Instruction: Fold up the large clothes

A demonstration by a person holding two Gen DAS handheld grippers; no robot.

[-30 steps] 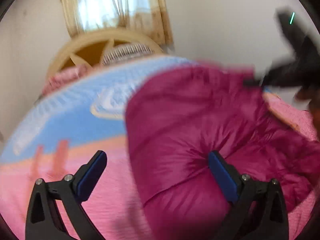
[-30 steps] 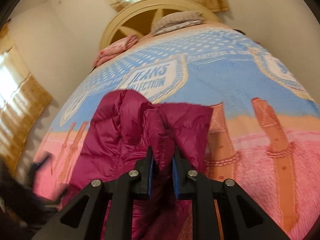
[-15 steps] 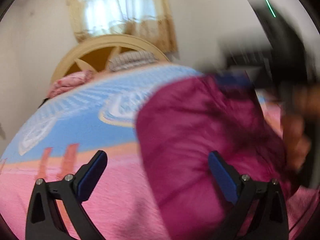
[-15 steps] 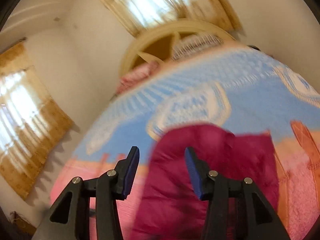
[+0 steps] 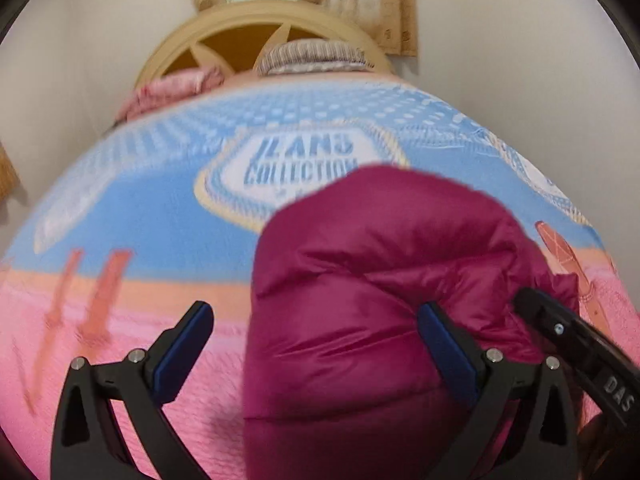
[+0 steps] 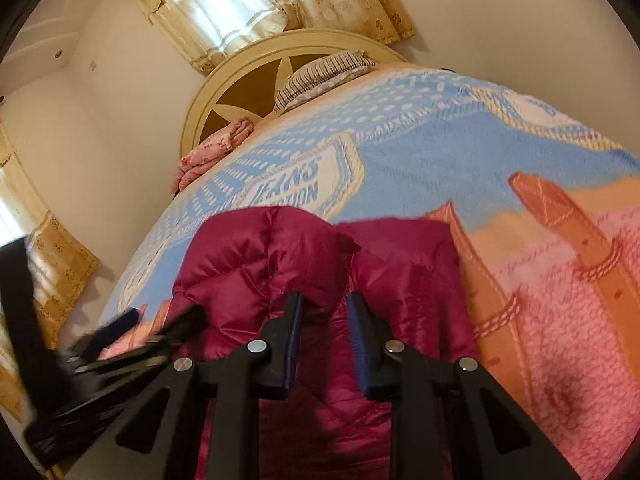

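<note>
A magenta puffer jacket (image 5: 380, 260) lies bunched and partly folded on the bed blanket (image 5: 160, 220). My left gripper (image 5: 314, 312) stands wide open over the jacket's left edge; its right finger rests against the fabric, and its left finger is over the pink blanket. My right gripper (image 6: 324, 300) has its jaws closing on a raised fold of the jacket (image 6: 240, 264), which fills the narrow gap between the pads. That right gripper (image 5: 560, 320) shows at the jacket's right side in the left wrist view. The left gripper (image 6: 132, 332) is a blur at the lower left of the right wrist view.
The blue, orange and pink blanket (image 6: 440, 140) covers the whole bed. At the head stand a cream arched headboard (image 5: 240, 40), a striped pillow (image 5: 312, 56) and a folded pink cloth (image 5: 172, 92). Curtained windows (image 6: 224, 4) lie behind, with white walls on both sides.
The right gripper let go of the jacket, lifted away, then came back down with narrowing jaws onto a fold. The left gripper stayed open and shifted sideways along the jacket's near edge.
</note>
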